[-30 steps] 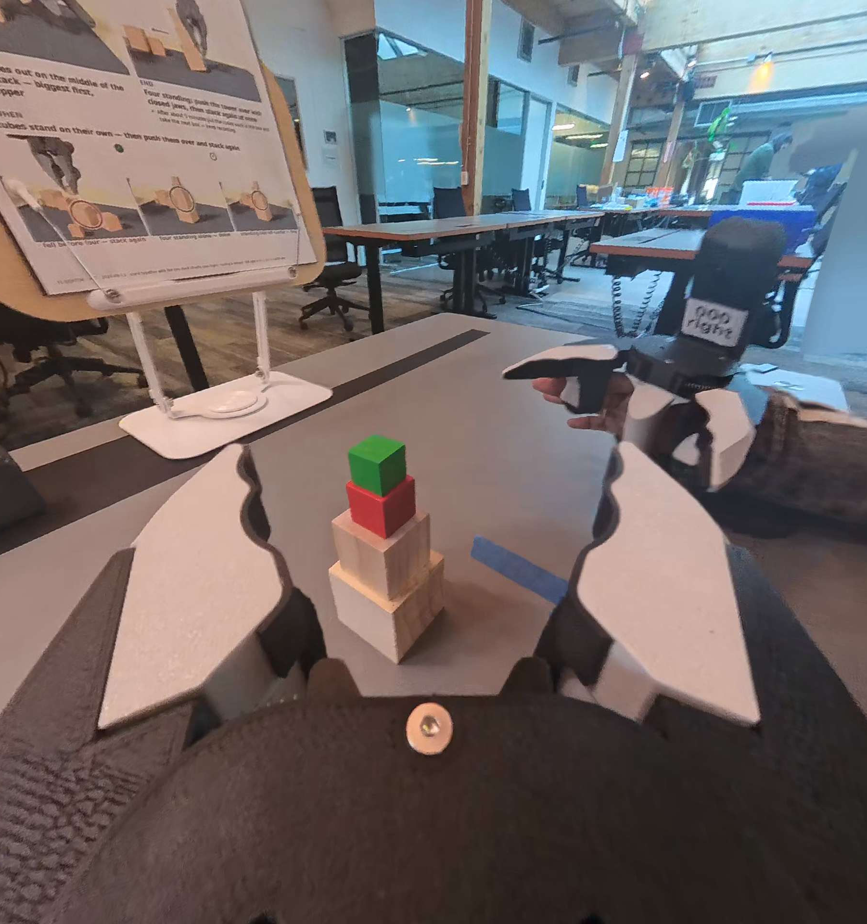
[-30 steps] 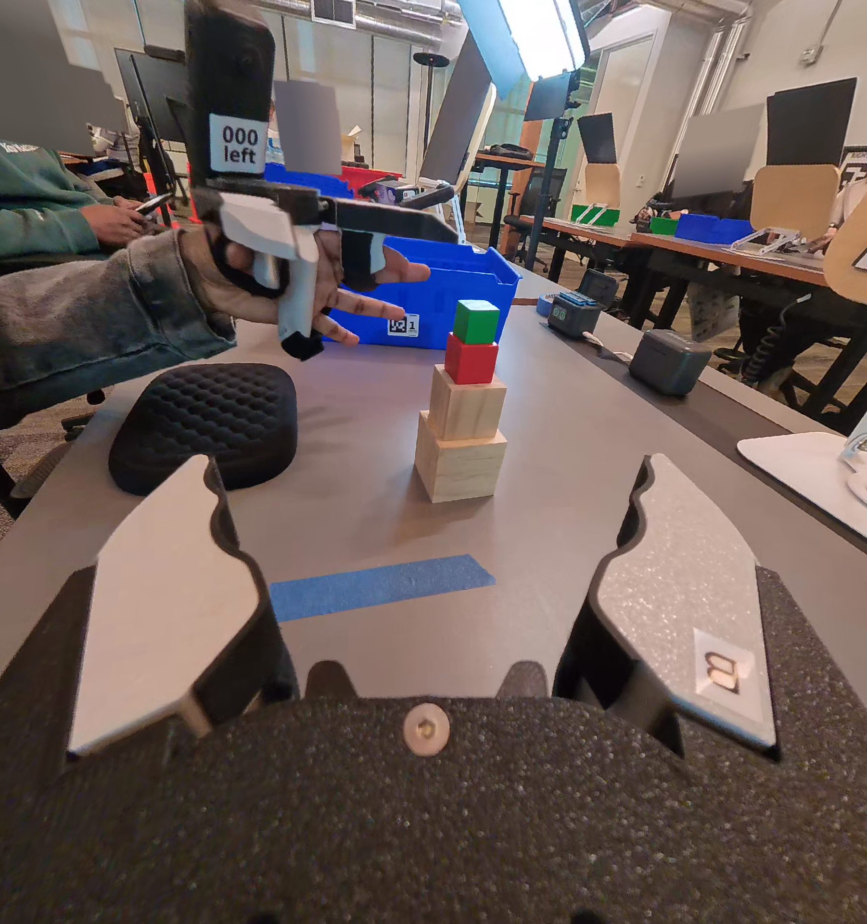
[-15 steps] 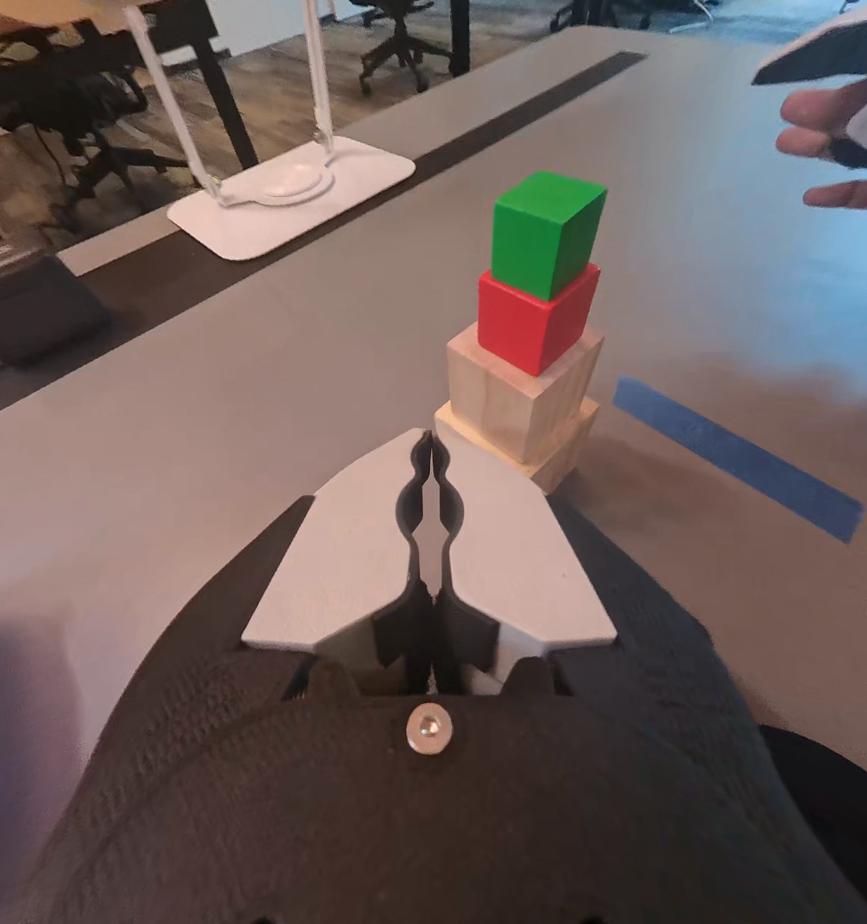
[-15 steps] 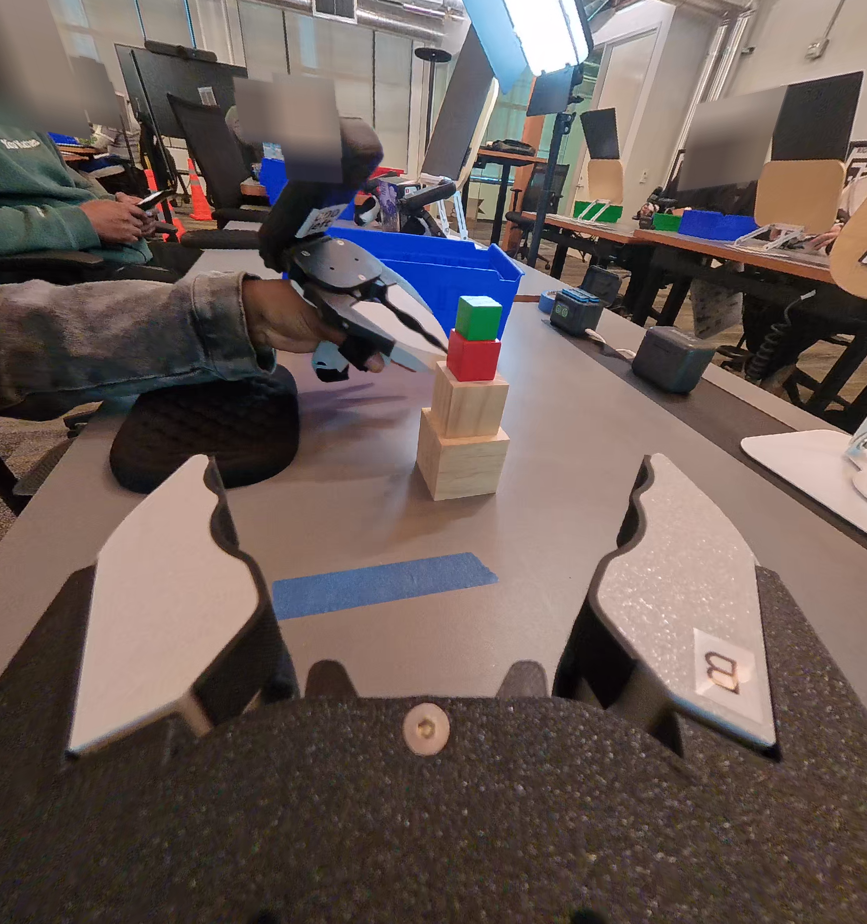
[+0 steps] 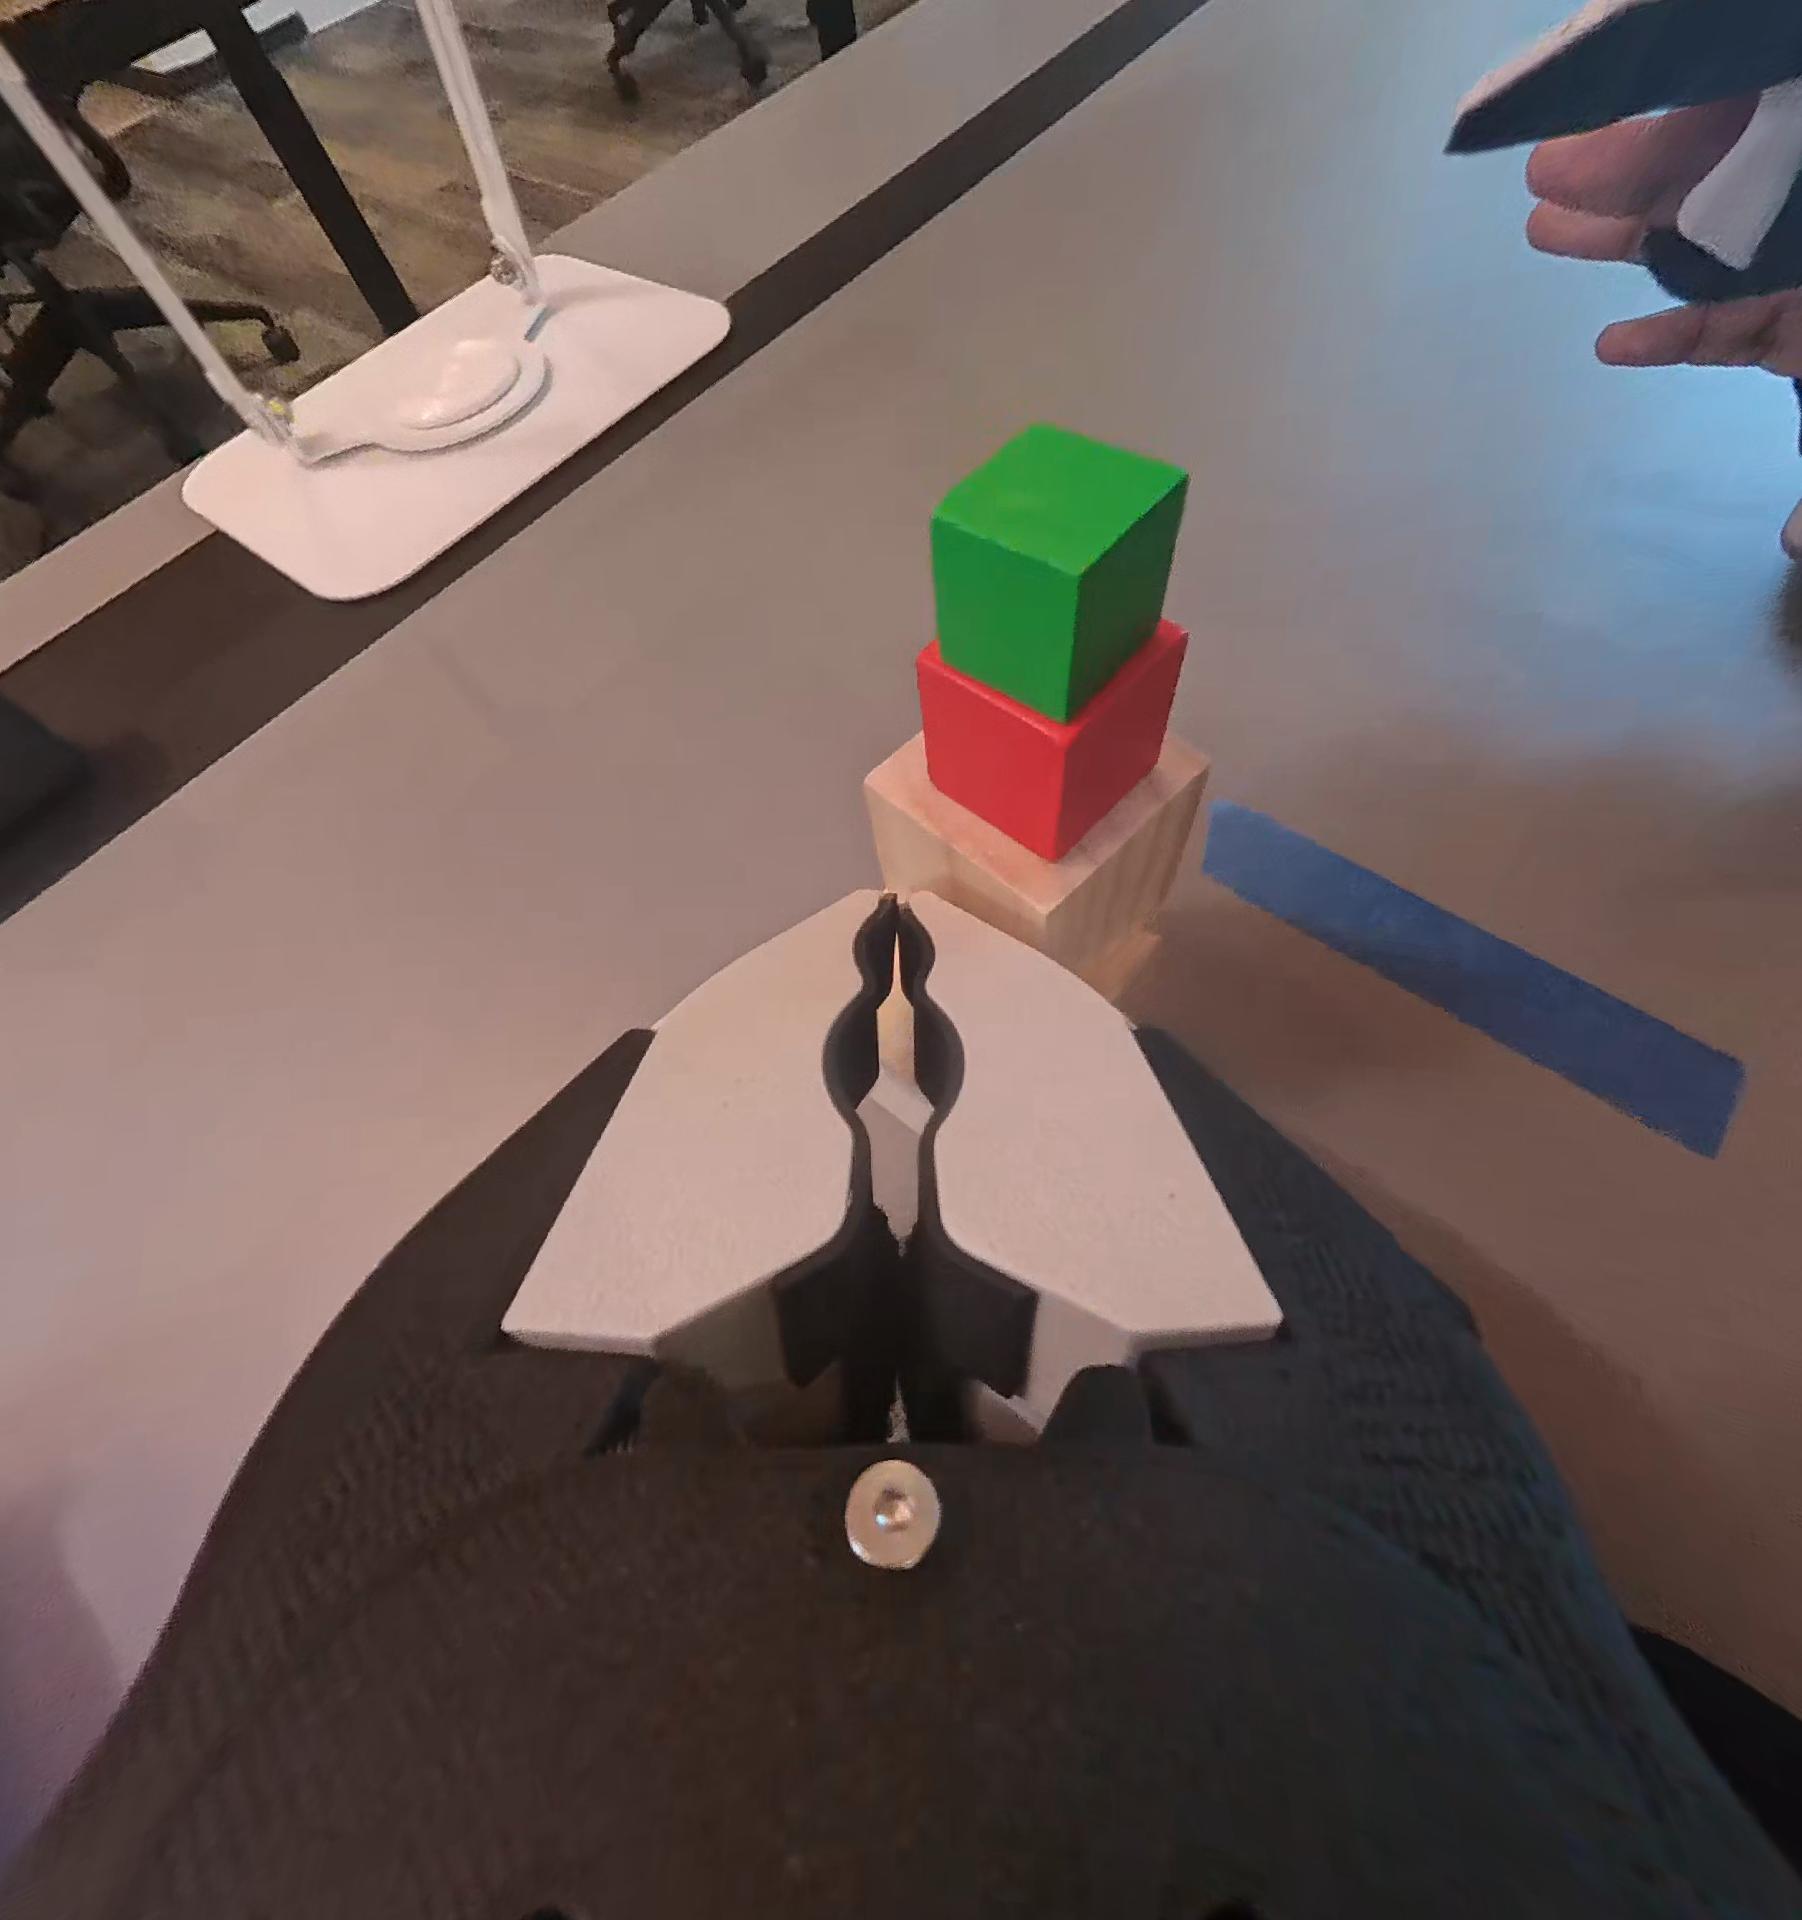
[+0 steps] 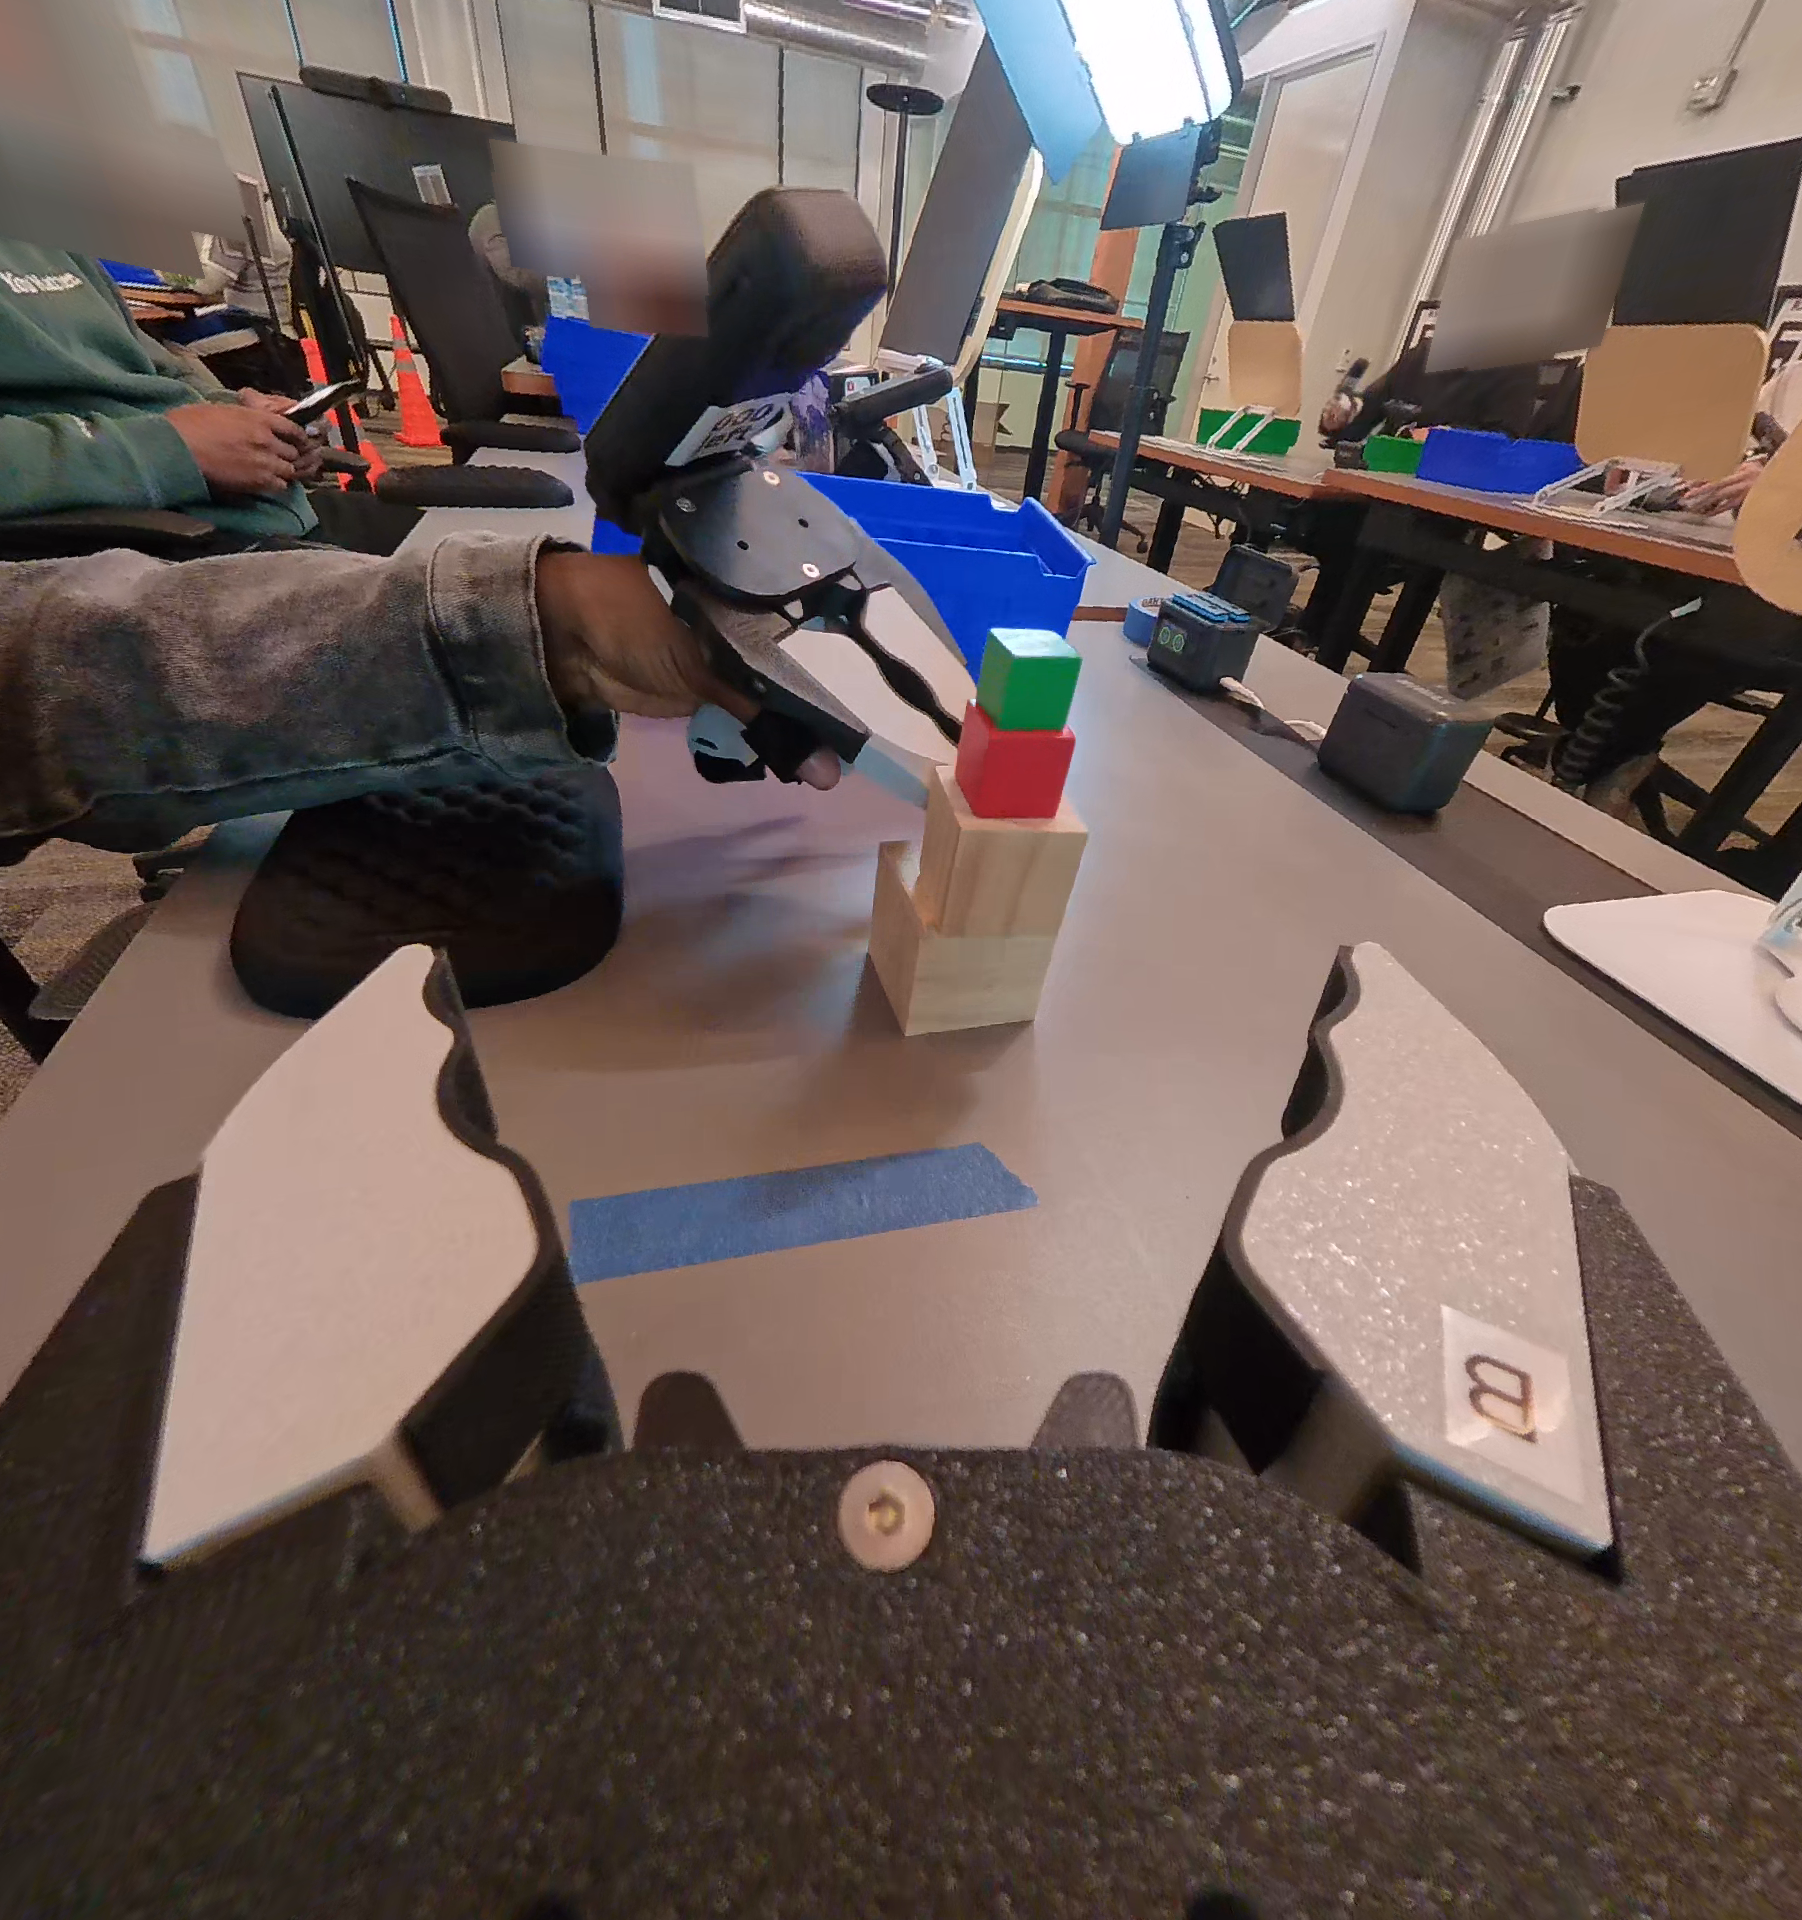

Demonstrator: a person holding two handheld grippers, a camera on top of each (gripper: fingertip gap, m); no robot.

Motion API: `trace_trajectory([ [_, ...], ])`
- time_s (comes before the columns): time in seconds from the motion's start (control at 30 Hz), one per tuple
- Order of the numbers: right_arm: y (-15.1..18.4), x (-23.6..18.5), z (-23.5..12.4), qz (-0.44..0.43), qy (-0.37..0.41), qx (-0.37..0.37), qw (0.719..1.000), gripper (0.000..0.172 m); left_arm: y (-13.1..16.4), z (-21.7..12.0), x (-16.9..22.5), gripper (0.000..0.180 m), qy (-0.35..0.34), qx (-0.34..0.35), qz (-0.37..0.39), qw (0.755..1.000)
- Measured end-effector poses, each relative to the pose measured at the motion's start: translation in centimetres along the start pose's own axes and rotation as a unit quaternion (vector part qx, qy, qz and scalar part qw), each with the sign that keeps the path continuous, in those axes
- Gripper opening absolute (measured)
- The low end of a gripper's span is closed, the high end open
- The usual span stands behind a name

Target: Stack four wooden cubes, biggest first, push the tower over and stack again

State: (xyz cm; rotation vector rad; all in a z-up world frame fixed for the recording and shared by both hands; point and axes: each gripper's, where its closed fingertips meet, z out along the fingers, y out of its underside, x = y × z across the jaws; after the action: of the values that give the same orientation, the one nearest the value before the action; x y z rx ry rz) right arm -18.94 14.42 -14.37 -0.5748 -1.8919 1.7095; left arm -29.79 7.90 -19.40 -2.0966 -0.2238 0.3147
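Left gripper (image 5: 895,914): fingers closed tip to tip, nothing between them. The tips touch the upper near corner of the second wooden cube (image 6: 1001,873), angled down onto it from the left. Right gripper (image 6: 892,1049): fingers spread wide, holding nothing, low over the table (image 6: 1240,883) and well back from the tower.

Tower, four cubes on the grey table: largest wooden cube (image 6: 964,977) at the bottom; second wooden cube sits offset on it, leaving a strip of the base's top exposed on the left; red cube (image 6: 1013,761) above; green cube (image 6: 1029,681) on top. Blue tape strip (image 6: 798,1210) lies on the table between the right gripper and the tower.
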Motion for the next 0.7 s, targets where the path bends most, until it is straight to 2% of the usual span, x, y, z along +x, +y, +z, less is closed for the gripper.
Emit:
trace_trajectory([
  [0.2,0.1,-0.1,0.0,-0.001,-0.001,-0.003,1.000,0.147,-1.2,0.9,1.5,0.001,0.023,0.006,0.014,1.000],
  [0.4,0.2,-0.1,0.1,-0.001,-0.003,-0.005,1.000,0.147,-1.9,-0.2,1.3,0.003,0.017,0.009,0.033,0.999],
  [0.57,0.3,-0.2,0.2,-0.001,-0.005,-0.008,1.000,0.147,0.0,-1.0,2.2,0.060,0.062,-0.063,0.091,0.992],
  [0.7,0.4,-0.3,0.2,0.000,-0.007,-0.010,1.000,0.147,2.0,-1.5,2.8,0.083,0.108,-0.163,0.174,0.965],
])
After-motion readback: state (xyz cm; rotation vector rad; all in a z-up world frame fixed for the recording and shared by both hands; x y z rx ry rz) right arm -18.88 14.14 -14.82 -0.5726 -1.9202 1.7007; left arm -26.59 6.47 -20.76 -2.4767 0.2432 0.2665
